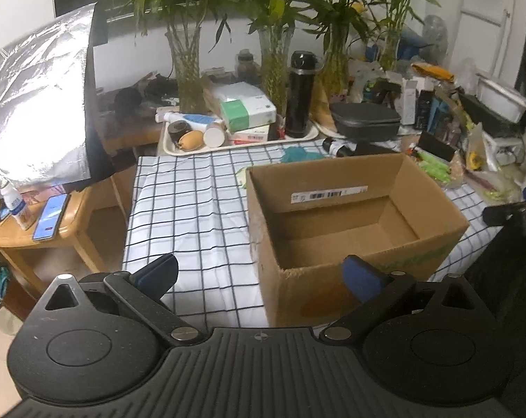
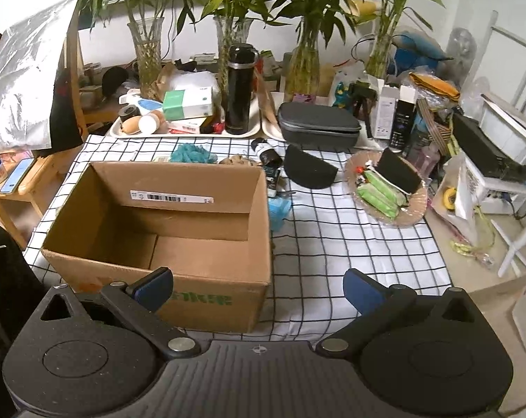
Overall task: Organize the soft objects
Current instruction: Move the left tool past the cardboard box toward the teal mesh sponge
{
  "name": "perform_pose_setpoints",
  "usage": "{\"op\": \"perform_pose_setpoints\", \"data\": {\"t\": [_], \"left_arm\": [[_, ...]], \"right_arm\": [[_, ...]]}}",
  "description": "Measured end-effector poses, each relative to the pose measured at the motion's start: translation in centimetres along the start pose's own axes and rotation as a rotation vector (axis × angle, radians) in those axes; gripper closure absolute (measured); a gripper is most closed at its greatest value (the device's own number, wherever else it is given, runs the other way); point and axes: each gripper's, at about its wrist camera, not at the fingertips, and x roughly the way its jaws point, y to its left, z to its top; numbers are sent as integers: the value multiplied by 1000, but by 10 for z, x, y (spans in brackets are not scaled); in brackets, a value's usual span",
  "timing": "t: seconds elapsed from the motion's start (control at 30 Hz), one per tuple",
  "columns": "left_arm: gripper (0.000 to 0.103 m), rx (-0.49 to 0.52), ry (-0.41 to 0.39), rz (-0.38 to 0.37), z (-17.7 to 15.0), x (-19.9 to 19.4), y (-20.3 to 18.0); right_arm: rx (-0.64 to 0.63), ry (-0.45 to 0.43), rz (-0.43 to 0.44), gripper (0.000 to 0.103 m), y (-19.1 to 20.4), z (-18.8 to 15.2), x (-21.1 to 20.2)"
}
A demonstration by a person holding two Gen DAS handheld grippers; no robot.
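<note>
An open, empty cardboard box (image 1: 363,219) stands on the checked tablecloth (image 1: 189,209); it also shows in the right wrist view (image 2: 165,223). Behind it lie a teal fluffy cloth (image 2: 191,153), a light blue soft piece (image 2: 279,209), a black half-round pad (image 2: 308,172) and a glass plate (image 2: 416,209) with green soft pieces (image 2: 379,191). My left gripper (image 1: 263,273) is open and empty at the box's near left corner. My right gripper (image 2: 259,285) is open and empty at the box's near right corner.
A tray (image 2: 118,132) with bottles and boxes, a black flask (image 2: 240,90), a grey case (image 2: 318,123) and glass vases with bamboo (image 2: 148,59) crowd the back. Clutter fills the right side (image 2: 489,160). A wooden stool with a phone (image 1: 50,216) stands left.
</note>
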Motion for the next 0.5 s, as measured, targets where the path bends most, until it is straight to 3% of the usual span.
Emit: {"op": "perform_pose_setpoints", "data": {"t": [0.2,0.5], "left_arm": [[0,8,28,-11,3,10,3],[0,1,58,-21,15,34,7]], "right_arm": [[-12,6,35,0,8,6,8],[-57,8,18,0,13,18,32]]}}
